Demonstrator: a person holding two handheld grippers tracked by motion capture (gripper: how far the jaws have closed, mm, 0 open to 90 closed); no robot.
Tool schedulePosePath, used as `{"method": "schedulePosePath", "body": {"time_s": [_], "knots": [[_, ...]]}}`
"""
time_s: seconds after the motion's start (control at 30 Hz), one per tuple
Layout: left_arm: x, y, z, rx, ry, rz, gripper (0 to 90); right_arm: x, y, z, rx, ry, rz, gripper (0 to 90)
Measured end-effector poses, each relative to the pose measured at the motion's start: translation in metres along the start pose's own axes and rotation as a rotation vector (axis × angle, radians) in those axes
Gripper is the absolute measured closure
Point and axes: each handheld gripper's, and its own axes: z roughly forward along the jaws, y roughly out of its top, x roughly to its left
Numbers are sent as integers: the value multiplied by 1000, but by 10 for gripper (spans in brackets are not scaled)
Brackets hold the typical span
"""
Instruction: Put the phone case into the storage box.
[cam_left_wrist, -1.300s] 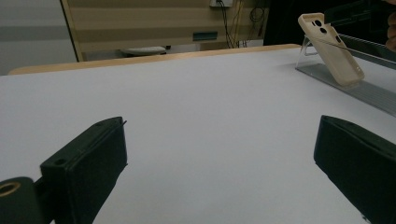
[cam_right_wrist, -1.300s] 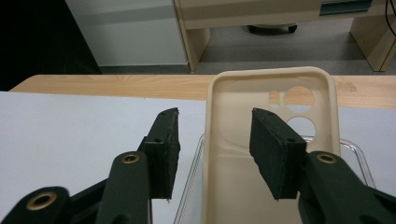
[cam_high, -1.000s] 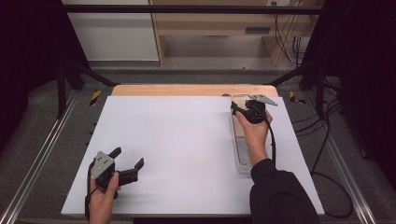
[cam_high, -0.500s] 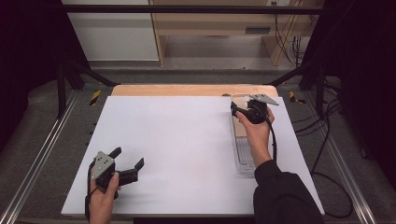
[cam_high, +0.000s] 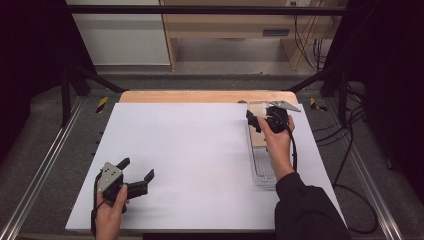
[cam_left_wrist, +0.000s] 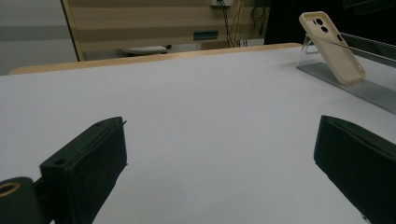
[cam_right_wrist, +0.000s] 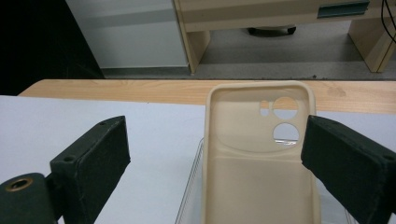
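A beige phone case (cam_right_wrist: 259, 158) leans back on a clear stand (cam_high: 262, 172) at the right side of the white table; it also shows in the high view (cam_high: 258, 137) and far off in the left gripper view (cam_left_wrist: 332, 46). My right gripper (cam_high: 260, 114) is at the case's upper end. Its jaws have just been opening and stand open (cam_right_wrist: 215, 154), with the case between them, close to the right jaw and well apart from the left one. My left gripper (cam_high: 136, 169) rests open near the front left corner, with nothing between its jaws (cam_left_wrist: 224, 154).
The white tabletop (cam_high: 190, 150) ends in a wooden strip (cam_high: 200, 96) at the far edge. Metal rails (cam_high: 45, 165) run along both sides. Cables (cam_high: 350, 165) lie on the floor to the right. The stand's ribbed base (cam_left_wrist: 369, 88) stretches toward the person.
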Motion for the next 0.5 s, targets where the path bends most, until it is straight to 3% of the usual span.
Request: {"method": "schedulePosePath", "body": {"time_s": [0.5], "knots": [[0, 0, 0, -2, 2, -2, 23, 4, 14, -15, 5, 28, -47, 64]]}}
